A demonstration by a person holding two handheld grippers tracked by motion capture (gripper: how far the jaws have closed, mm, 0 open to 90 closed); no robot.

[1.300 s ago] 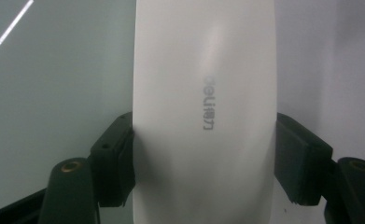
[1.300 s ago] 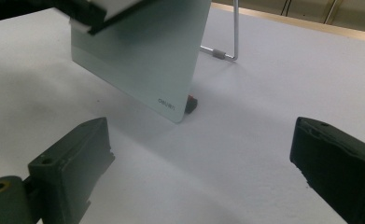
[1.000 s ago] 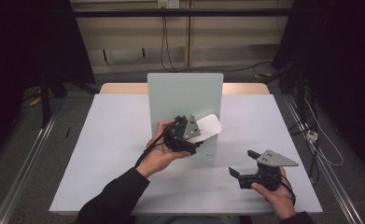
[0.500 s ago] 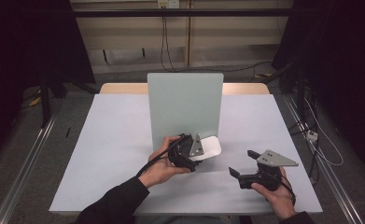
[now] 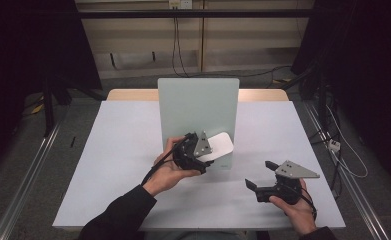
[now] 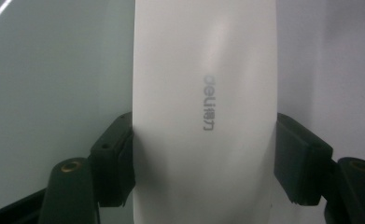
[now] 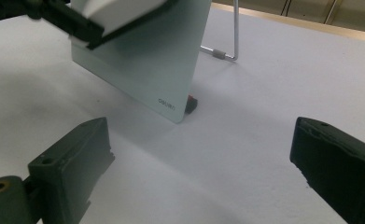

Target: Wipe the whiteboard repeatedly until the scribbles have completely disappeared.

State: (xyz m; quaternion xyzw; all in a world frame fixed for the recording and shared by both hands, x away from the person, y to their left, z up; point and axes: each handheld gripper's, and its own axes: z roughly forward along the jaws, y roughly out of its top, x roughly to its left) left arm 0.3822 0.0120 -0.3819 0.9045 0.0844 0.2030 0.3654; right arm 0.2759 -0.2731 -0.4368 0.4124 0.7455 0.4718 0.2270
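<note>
A pale green board (image 5: 198,105) stands upright at the table's middle, propped from behind. My left gripper (image 5: 209,153) is shut on a white oblong eraser (image 5: 221,144) and holds it flat against the board's lower right face. In the left gripper view the eraser (image 6: 203,116) sits between both pads (image 6: 115,163), grey lettering on its back. My right gripper (image 5: 259,175) rests open and empty in a hand near the table's front right. The right gripper view looks between its wide-apart jaws (image 7: 203,154) at the board (image 7: 147,60) and the held eraser (image 7: 110,11).
The white table (image 5: 118,145) has bare surface left and right of the board. A wire stand (image 7: 227,37) and a small red foot (image 7: 192,99) prop the board from behind. Cables run across the dark floor beyond the table's right edge (image 5: 333,145).
My left gripper carried the eraser down the board's face, then back up a little. The right gripper stayed where it was.
</note>
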